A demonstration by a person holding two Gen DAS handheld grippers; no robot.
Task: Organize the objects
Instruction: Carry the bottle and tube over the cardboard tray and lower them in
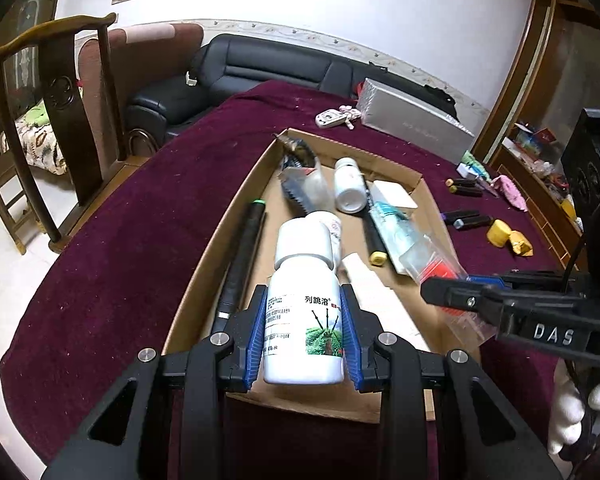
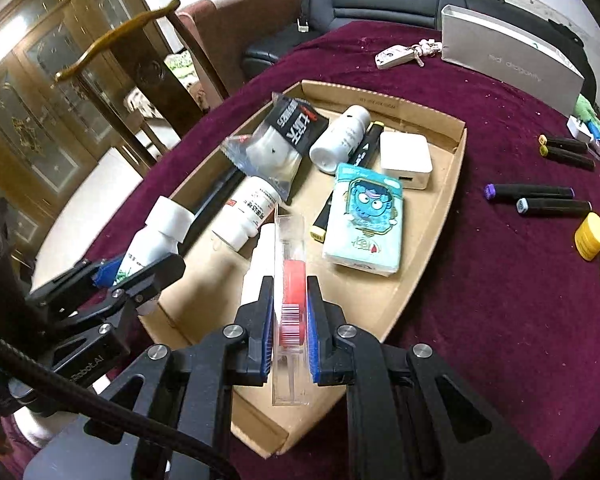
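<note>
While the left hand-held gripper (image 1: 304, 332) pinches a white bottle (image 1: 304, 320) (label 列跳溶), the right hand-held gripper (image 2: 290, 320) clamps a clear barcoded case (image 2: 290, 276).

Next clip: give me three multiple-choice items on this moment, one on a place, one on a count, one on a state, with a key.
1. Where is the tissue pack?
A. in the cardboard tray
B. on the sofa
C. on the chair

2. How many black markers lie on the cloth right of the tray?
A. one
B. four
C. seven

3. What does the left gripper hold?
A. nothing
B. keys
C. a white bottle

Key: 1 A, it lies on the tray floor; 2 B, two pairs show; 3 C, the pads press its sides.
</note>
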